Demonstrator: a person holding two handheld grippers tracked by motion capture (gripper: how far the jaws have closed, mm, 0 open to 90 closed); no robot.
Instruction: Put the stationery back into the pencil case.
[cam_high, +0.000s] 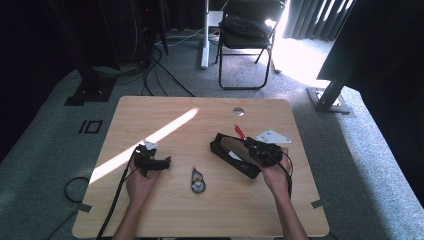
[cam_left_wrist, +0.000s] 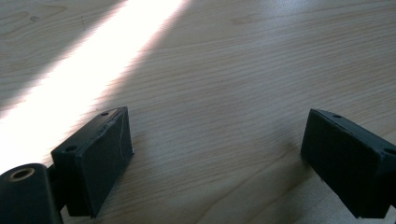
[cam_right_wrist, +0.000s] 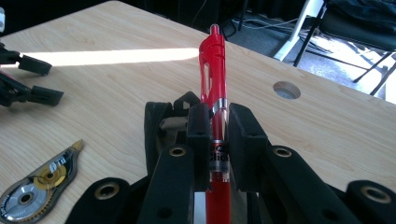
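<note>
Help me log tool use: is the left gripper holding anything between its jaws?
No, the left gripper has its jaws wide apart over the bare wooden table.

The high view looks forward and down from above the person's side, taking in the whole table and the floor beyond. The left gripper view sits close over bare wood. The right gripper view looks along its tongs across the table, sharing the correction tape dispenser with the high view.
</note>
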